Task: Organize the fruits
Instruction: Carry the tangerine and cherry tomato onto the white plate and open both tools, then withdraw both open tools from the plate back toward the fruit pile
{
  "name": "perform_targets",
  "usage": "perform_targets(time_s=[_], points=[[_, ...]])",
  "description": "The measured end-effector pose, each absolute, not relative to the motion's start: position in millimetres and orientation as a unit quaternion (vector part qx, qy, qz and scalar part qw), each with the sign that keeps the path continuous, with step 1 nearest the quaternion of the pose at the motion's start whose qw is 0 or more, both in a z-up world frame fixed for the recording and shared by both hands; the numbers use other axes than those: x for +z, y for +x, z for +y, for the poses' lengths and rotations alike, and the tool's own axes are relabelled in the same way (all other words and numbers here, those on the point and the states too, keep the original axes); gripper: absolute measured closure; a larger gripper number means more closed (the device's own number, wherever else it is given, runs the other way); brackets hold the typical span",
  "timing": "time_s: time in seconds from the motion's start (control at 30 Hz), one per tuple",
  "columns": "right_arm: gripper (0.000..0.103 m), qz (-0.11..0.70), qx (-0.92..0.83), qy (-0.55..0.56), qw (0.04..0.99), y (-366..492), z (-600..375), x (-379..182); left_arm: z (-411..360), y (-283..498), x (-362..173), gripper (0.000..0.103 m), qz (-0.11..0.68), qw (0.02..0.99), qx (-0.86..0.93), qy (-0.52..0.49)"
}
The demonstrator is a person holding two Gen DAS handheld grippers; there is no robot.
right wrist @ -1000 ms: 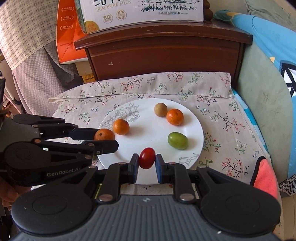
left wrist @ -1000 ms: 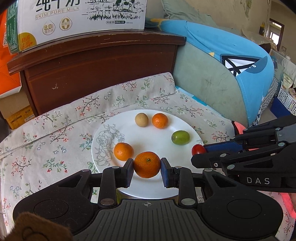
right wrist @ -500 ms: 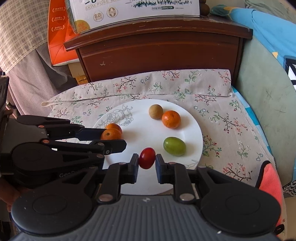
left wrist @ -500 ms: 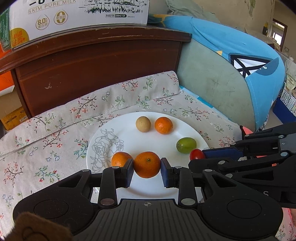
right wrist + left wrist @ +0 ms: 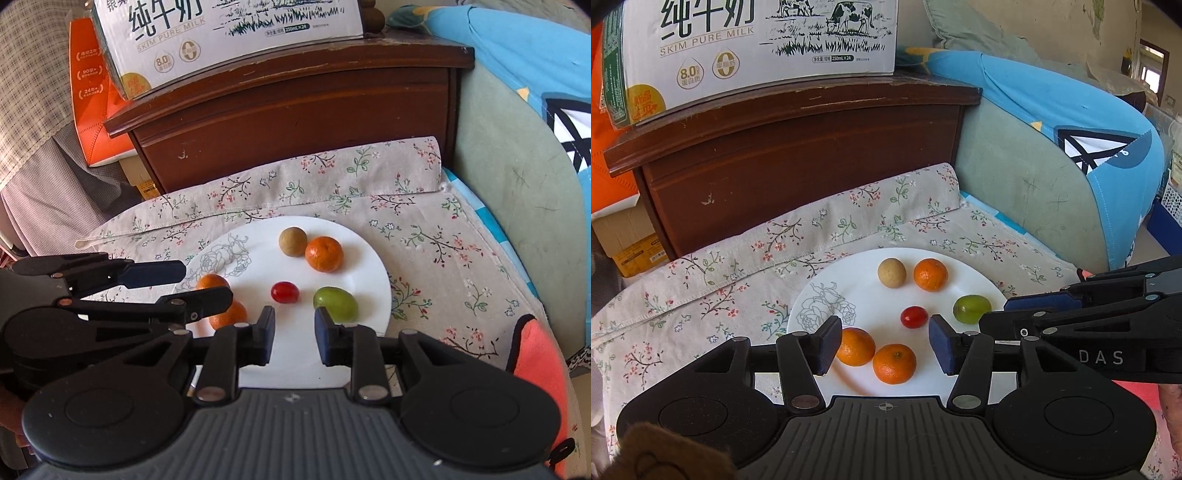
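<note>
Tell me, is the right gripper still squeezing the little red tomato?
Apart. In the right wrist view the right gripper has just opened; the cherry tomato lies on the plate beyond its fingertips.

Two black plastic grippers, left gripper (image 5: 882, 341) and right gripper (image 5: 291, 334). Dark blue pads on the fingers (image 5: 827, 345). Thin black link bars with round silver screws at the joints. Big round black bumps on both sides of each body, and a grey ribbed plate in the middle with a small mark. White letters "DAS" on the side of the right one. A brown fuzzy bit at one bottom corner.
</note>
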State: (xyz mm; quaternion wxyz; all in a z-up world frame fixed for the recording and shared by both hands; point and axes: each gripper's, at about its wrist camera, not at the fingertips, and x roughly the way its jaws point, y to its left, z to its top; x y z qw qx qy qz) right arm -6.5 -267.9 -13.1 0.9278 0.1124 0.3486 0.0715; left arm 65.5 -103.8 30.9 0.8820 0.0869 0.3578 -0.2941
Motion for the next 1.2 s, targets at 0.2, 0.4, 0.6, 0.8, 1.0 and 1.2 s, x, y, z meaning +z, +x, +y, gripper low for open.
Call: perform_targets(time_s=[0.2,0.4,0.6,0.8,1.0,1.2], points=[[0.068,0.339,0.072,0.106,0.932,-12,-264,-5,-93,60,43,0.045,0.355,0.885,-0.287,0.093],[0.059,0.336,0.071,0.092,0.935,-18,-256,0,-80,48,54,0.036,0.342,0.889,-0.286,0.106],[0.049,0.328,0.074,0.071,0.939,-28,-246,3,-67,38,59,0.029,0.341,0.893,-0.276,0.106],[0.037,0.326,0.081,0.052,0.941,-38,-239,4,-52,26,60,0.021,0.346,0.894,-0.268,0.099],[0.021,0.327,0.092,0.042,0.940,-53,-233,6,-35,17,58,0.013,0.352,0.897,-0.246,0.101],[0.012,0.331,0.107,0.014,0.938,-69,-223,6,-19,11,49,0.013,0.369,0.898,-0.215,0.106]])
